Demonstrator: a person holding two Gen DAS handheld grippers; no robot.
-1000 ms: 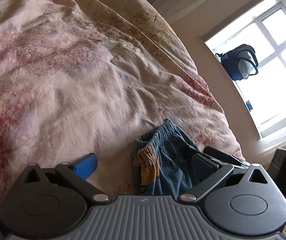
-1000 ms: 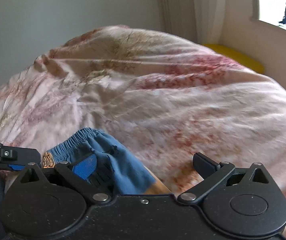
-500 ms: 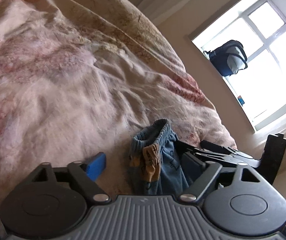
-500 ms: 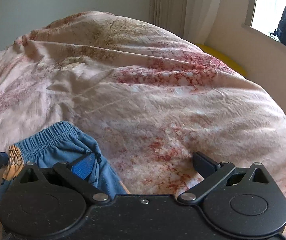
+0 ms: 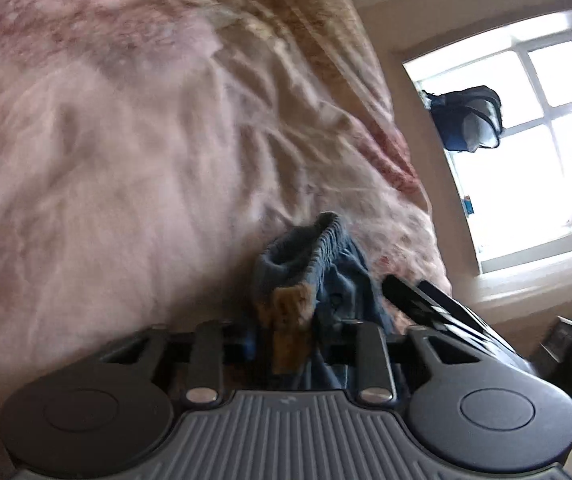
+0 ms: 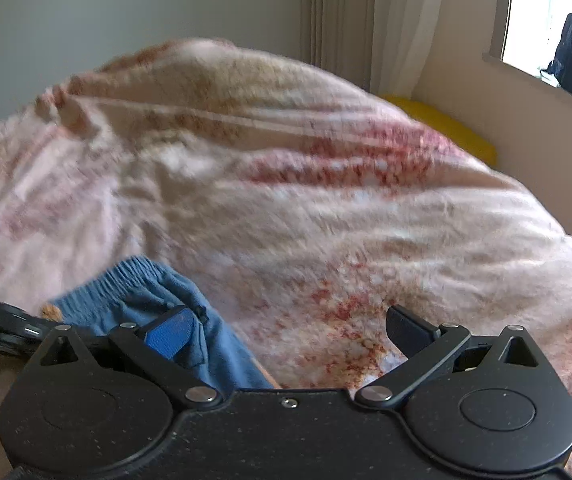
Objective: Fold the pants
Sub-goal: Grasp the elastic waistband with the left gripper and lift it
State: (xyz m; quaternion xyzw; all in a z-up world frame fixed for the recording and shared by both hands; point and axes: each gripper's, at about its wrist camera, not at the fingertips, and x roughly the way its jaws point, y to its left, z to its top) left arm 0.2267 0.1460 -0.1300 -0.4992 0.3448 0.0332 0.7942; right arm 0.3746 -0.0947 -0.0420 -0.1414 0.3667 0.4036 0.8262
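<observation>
The blue pants [image 5: 326,276] with an elastic waistband and an orange-brown patch lie bunched on the pink floral bedcover [image 5: 125,160]. My left gripper [image 5: 290,336] is shut on the pants, with the fabric pinched between its jaws. In the right wrist view the pants [image 6: 141,296] sit at the lower left. My right gripper [image 6: 286,328] is open; its left blue fingertip [image 6: 169,332] lies over the pants and its right fingertip [image 6: 406,326] is above the bedcover [image 6: 326,200]. The right gripper's body also shows in the left wrist view [image 5: 438,308].
A window [image 5: 534,152] with a dark backpack [image 5: 466,120] on its sill is to the right. Curtains [image 6: 366,20] and a yellow object [image 6: 442,128] stand beside the bed. A plain wall [image 6: 125,8] is behind the bed.
My left gripper has closed on the pants; it was open before. Both views have shifted and blurred, and the right gripper stays open beside the pants.
</observation>
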